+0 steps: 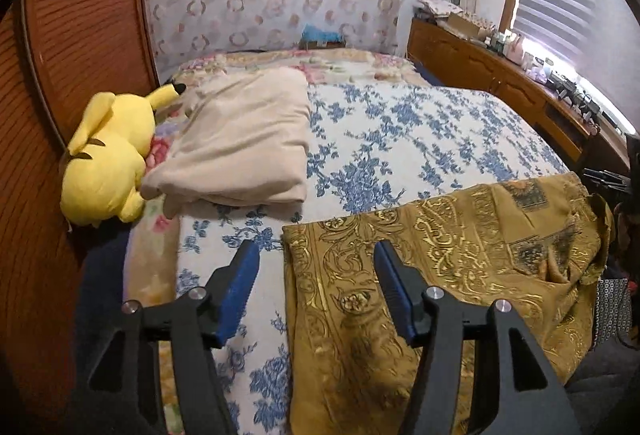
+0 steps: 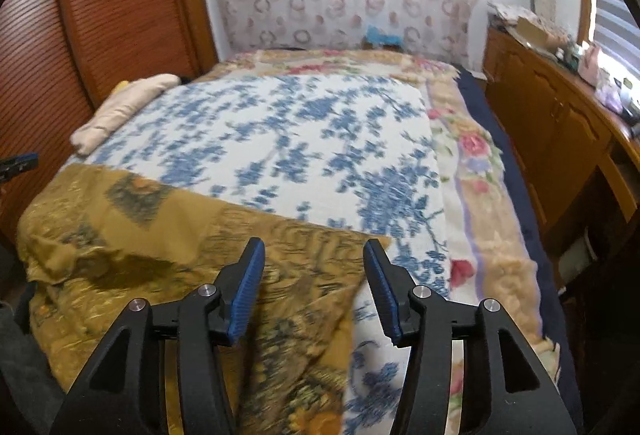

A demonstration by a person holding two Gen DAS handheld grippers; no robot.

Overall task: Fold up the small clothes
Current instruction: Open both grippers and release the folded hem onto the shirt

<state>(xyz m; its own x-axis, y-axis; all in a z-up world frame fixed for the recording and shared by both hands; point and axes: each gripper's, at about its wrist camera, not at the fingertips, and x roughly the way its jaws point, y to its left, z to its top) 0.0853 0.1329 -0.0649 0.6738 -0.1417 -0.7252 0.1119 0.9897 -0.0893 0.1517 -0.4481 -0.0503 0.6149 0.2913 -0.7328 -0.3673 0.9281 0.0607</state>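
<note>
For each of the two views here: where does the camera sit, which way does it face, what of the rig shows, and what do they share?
Left wrist: sits on the left gripper, facing up the bed toward the wall; both blue-padded fingers show, open, over the gold cloth's left edge.
Right wrist: sits on the right gripper, facing likewise; its open fingers straddle the cloth's right edge.
Shared: gold cloth, blue-floral bed, beige folded blanket, wooden dresser.

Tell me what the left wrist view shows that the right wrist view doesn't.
Left wrist only: the yellow plush toy beside the cream folded blanket. Right wrist only: the bed's right side with the floral blanket border. Both: the gold patterned garment on the blue-flowered bedspread, and each view's own tool open above it, left and right.
</note>
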